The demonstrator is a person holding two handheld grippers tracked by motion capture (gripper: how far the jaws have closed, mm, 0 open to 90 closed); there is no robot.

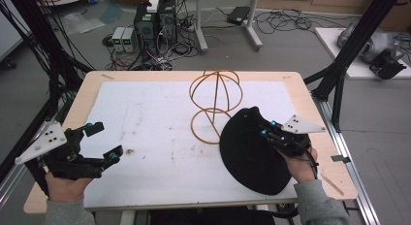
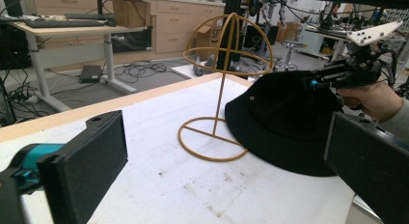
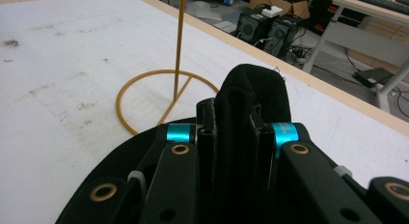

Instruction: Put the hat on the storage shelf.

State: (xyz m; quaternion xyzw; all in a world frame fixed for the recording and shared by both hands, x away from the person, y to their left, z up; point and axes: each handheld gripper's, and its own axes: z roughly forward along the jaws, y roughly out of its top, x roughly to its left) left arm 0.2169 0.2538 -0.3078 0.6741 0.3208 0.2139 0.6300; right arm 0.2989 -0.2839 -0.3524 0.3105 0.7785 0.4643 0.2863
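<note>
A black bucket hat [image 1: 247,150] lies on the white mat at the right, its crown [image 3: 251,86] pinched up. My right gripper [image 1: 265,128] is shut on that fold of the black hat [image 2: 279,122], with fabric bunched between its jaws in the right gripper view. A gold wire hat stand [image 1: 213,96] rises just left of the hat; its ring base [image 3: 159,101] touches the brim. My left gripper [image 1: 102,140] is open over the mat's left side, its jaws wide apart and nothing between them; its black pads [image 2: 84,171] frame the stand [image 2: 219,84].
The white foam mat [image 1: 160,137] covers most of a wooden table [image 1: 291,84]. Black frame poles [image 1: 349,55] stand at both sides. Computers and cables [image 1: 155,21] lie on the floor beyond the far edge.
</note>
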